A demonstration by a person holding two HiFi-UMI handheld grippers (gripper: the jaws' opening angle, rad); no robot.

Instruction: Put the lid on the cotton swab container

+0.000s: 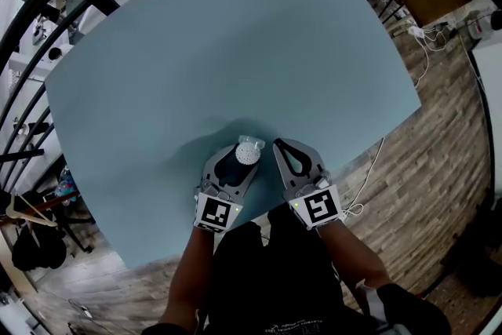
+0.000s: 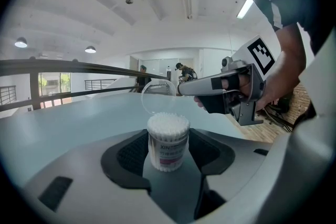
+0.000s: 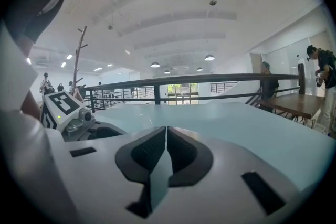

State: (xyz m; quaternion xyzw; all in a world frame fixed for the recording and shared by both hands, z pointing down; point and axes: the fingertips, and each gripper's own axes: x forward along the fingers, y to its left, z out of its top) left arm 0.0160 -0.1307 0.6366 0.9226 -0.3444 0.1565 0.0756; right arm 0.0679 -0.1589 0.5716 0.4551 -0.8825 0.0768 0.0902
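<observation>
1. Cotton swab container (image 2: pixel 168 147) stands upright between the left tongs (image 2: pixel 168 136). Their pads (image 2: pixel 131 152) are clasped against its two sides, apparently to keep the light tub from sliding or tipping when the cap comes down.
2. Its top is uncovered, and the packed white swab tips (image 2: pixel 168 122) show at the mouth, so the capping is not yet done.
3. The right tongs (image 3: pixel 165 139) are clenched nearly flat, as suits a thin part pinched by its rim. The left gripper view shows them gripping the clear round lid (image 2: pixel 157 96) at its edge.
4. That lid is held on edge, its face turned toward the left camera. It hangs above and a little beyond the container, apart from it. Judging by this, it must be tipped flat and centred over the mouth before pressing down.
5. Both tongs sit close together near the front edge of the pale blue tabletop (image 1: pixel 235 51), just before the person, where both hands can work together.
</observation>
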